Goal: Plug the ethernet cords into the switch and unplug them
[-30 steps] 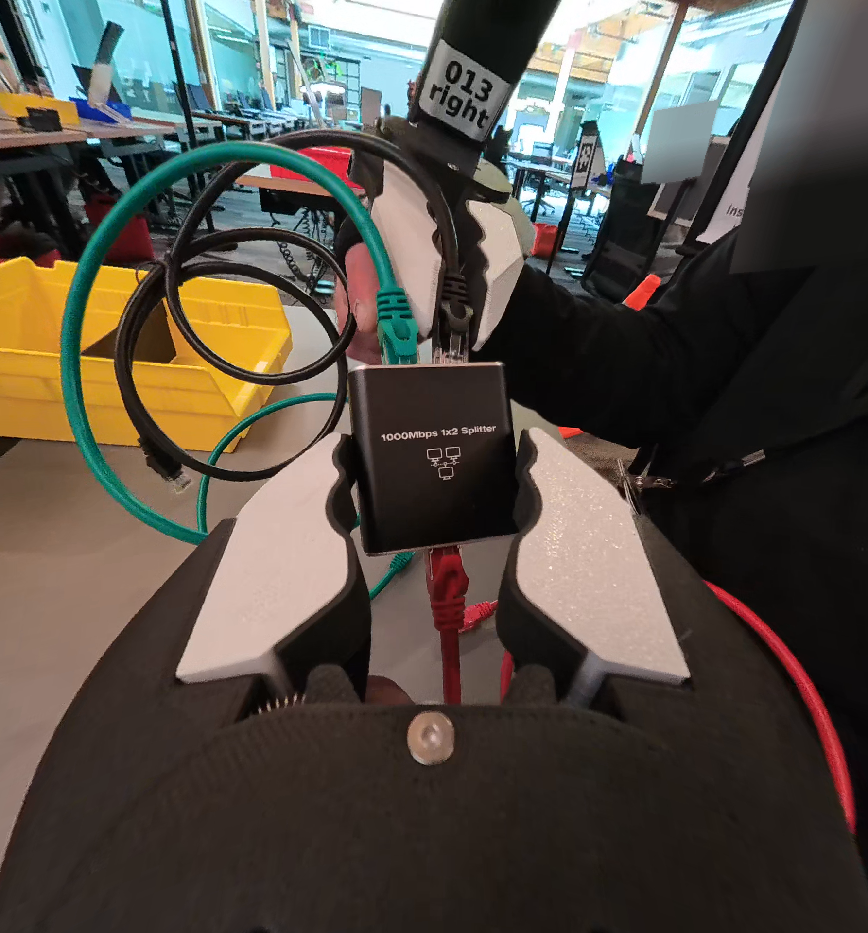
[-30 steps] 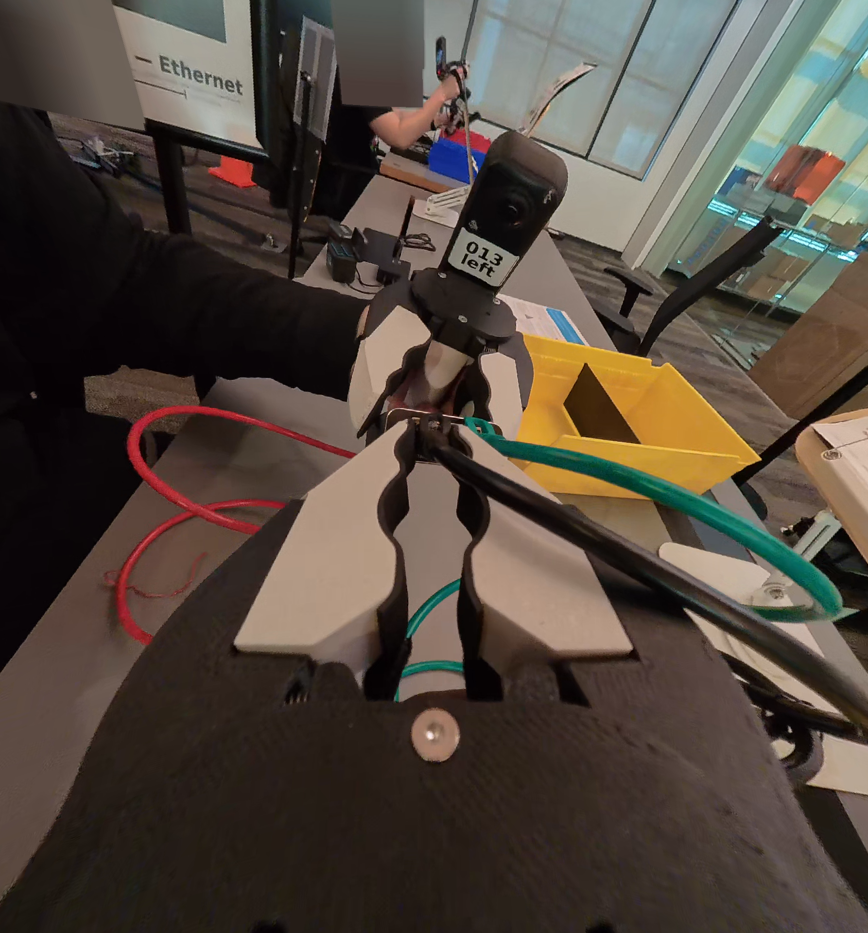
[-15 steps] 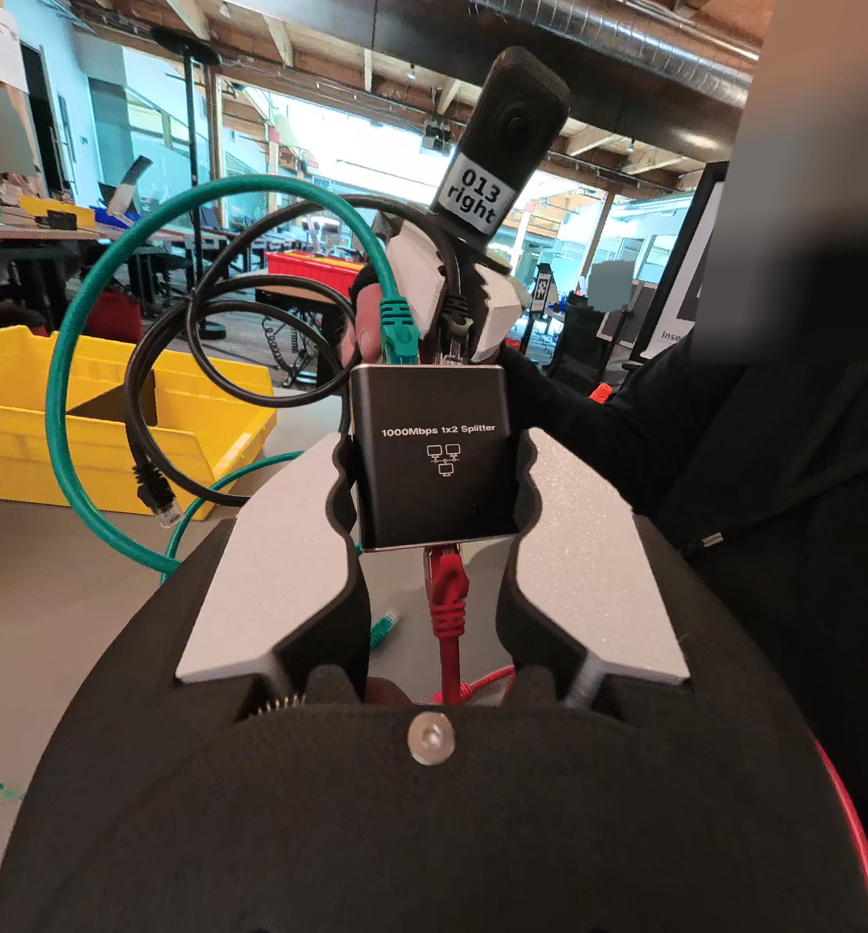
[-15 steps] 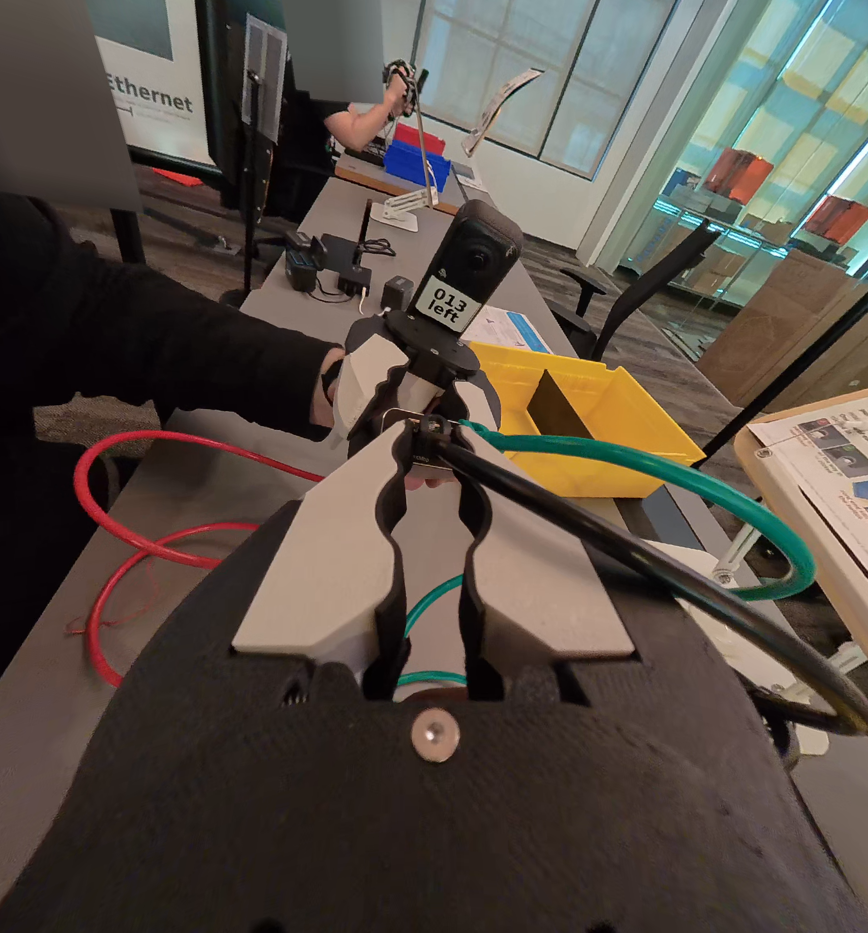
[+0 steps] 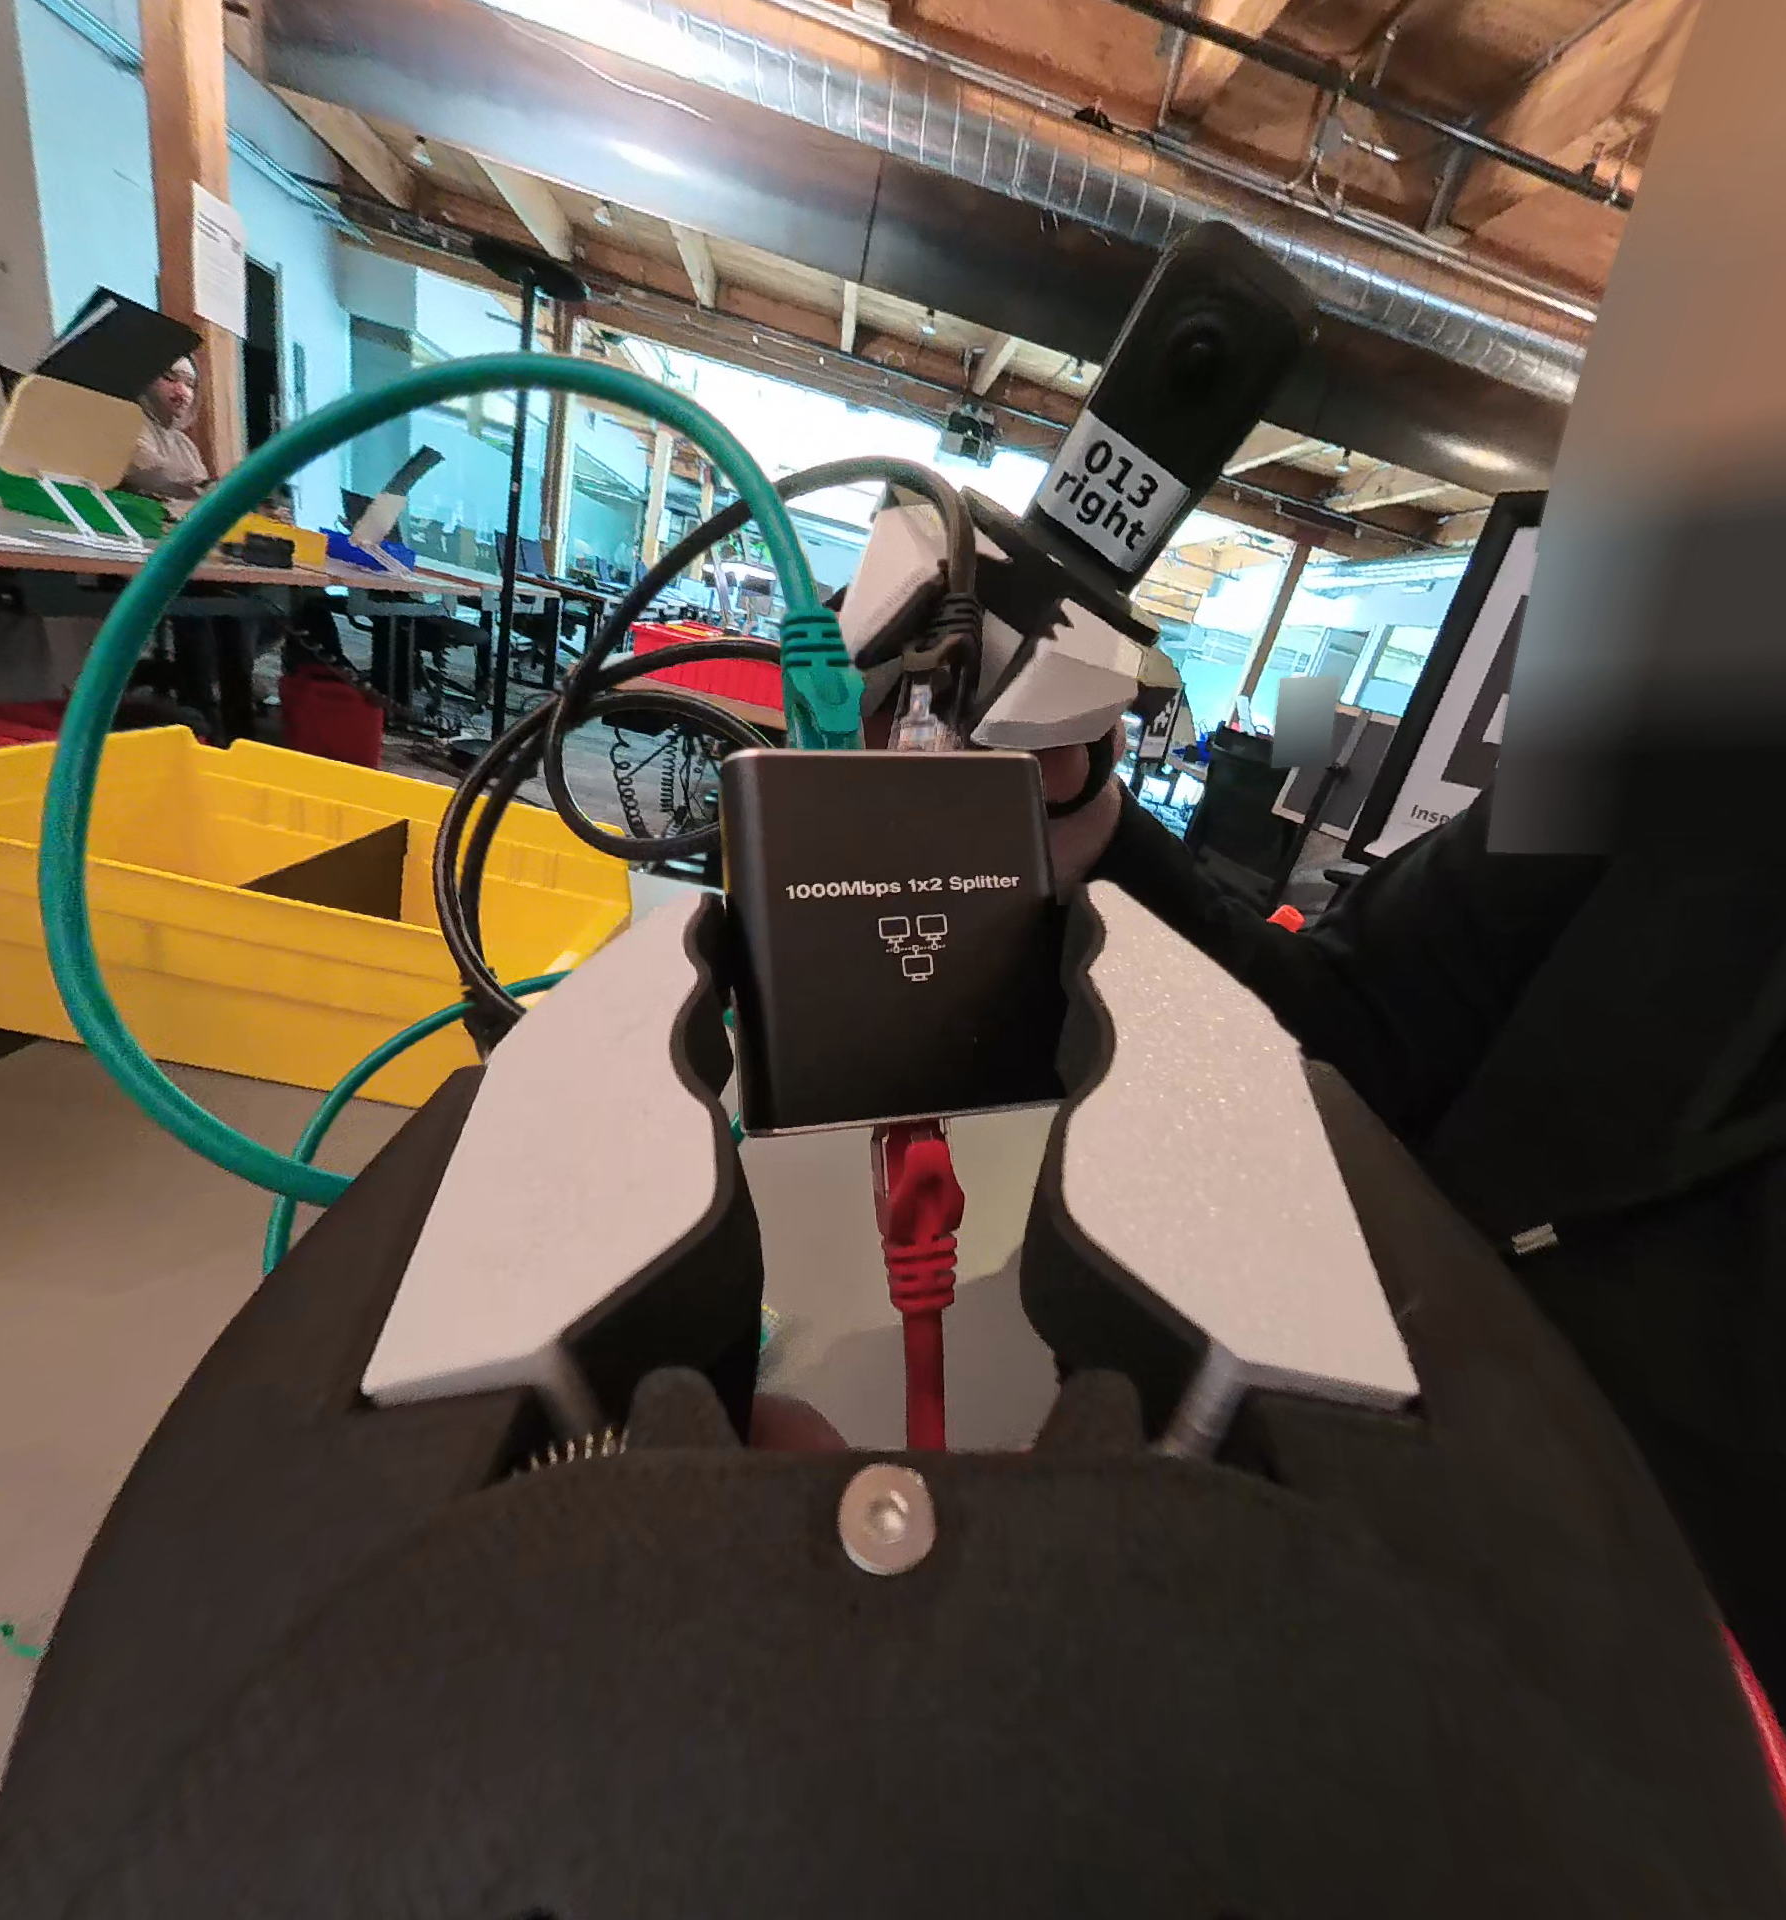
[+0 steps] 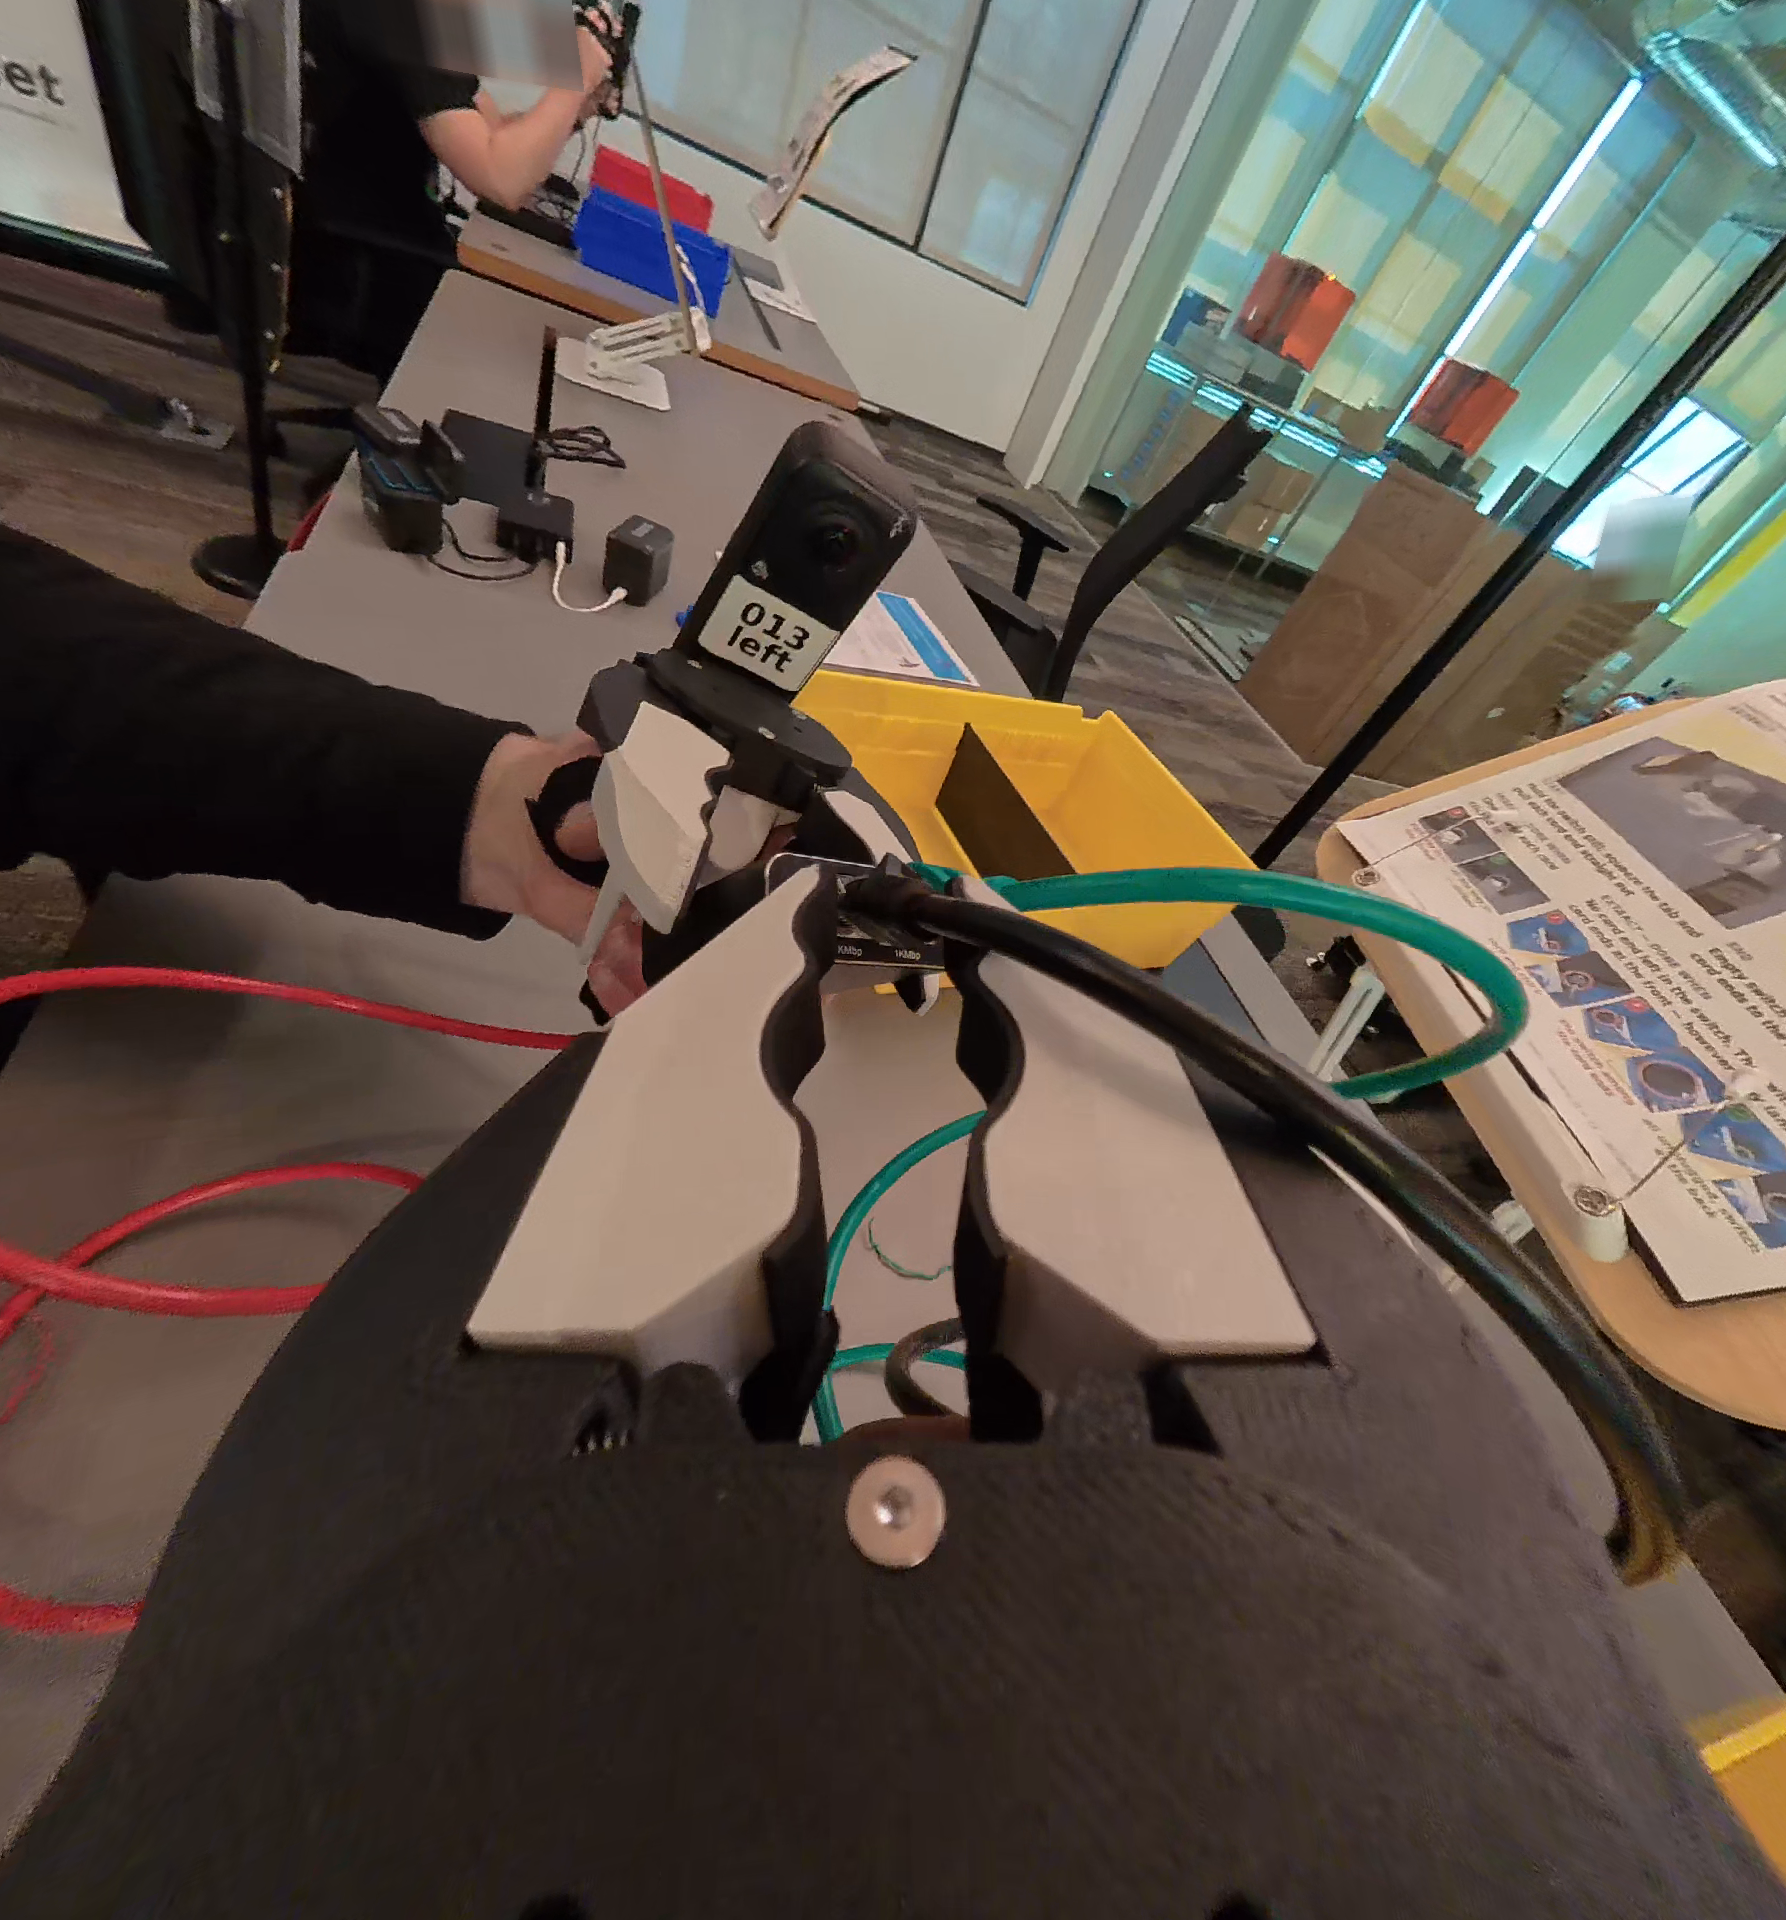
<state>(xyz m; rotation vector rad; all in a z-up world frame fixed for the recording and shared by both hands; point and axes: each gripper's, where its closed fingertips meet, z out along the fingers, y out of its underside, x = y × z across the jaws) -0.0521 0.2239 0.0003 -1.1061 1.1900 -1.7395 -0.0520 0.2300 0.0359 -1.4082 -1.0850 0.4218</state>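
The left gripper (image 5: pixel 894 935) is closed on the switch (image 5: pixel 894 935), a small black box clamped by its two sides between the grey fingers (image 5: pixel 577 1164) and held up off the counter (image 5: pixel 89 1299). A red cord (image 5: pixel 918 1226) is plugged into the port on the switch's near end and runs back between the fingers toward the camera; in the right wrist view its slack lies in loops on the counter.

At the switch's far end a green cord (image 5: pixel 821 675) is seated in the left port. It arcs up in a wide loop, comes down past a yellow bin (image 5: pixel 193 935) and trails onto the counter.

The right gripper (image 6: pixel 884 904) is narrowed onto the black cord (image 6: pixel 1128 997) just behind its plug. In the left wrist view the clear plug (image 5: pixel 918 717) sits at the right port, its tip touching or just above the switch edge; whether it is seated cannot be told. The black cord curls in loops beside the green one, and in the right wrist view it sweeps out to the right and down past the gripper body.

The bin stands on the counter beyond the switch, with a dark divider inside. To the right an instruction sheet (image 6: pixel 1647 935) lies on a wooden board. A person's hand (image 6: pixel 525 842) in a black sleeve holds the left gripper.
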